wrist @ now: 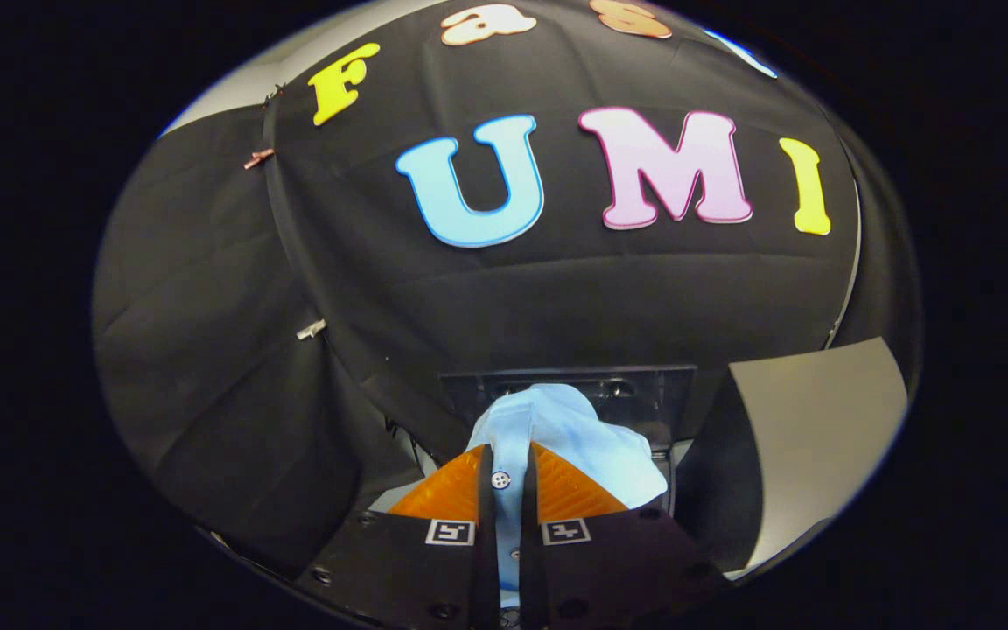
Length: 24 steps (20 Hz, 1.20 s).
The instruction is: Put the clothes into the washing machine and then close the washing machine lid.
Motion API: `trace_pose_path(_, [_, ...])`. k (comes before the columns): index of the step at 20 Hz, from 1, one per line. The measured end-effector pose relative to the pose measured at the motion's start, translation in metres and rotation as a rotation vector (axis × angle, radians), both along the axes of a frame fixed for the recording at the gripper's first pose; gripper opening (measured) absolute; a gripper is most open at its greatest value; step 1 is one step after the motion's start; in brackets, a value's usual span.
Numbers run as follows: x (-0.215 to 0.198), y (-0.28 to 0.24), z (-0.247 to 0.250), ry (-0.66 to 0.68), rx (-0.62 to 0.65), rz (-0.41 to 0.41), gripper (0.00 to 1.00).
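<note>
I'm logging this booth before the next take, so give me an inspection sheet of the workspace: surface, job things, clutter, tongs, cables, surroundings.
Surface: a pale panel stands off to one side beyond the tongs; what it belongs to cannot be told.
Job's things: a light blue shirt, buttoned placket between the fingers, bunched up ahead of them; a dark washing machine opening lies just behind the shirt.
Clutter: nothing seen.
Tongs: tongs closed on the shirt, both fingers pressing its placket.
Cables: nothing seen.
Surroundings: black cloth wall behind, held with small clips along a seam.
</note>
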<state>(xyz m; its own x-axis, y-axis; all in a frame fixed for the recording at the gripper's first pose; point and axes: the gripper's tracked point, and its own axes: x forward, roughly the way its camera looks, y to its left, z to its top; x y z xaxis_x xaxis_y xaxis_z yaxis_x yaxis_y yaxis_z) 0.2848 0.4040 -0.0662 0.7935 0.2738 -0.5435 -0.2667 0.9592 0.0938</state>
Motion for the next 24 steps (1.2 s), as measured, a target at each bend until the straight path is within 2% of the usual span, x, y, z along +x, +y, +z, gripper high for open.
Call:
trace_pose_path(4, [0.025,-0.001,-0.081,0.094,-0.015,-0.047,0.13])
trace_pose_path(10, [0.058,-0.016,-0.153,0.122,-0.093,-0.069,0.13])
trace_pose_path(19, [0.089,-0.019,-0.2,0.133,-0.073,-0.105,0.13])
trace_pose_path(24, [0.086,-0.02,-0.211,0.161,-0.072,-0.115,0.21])
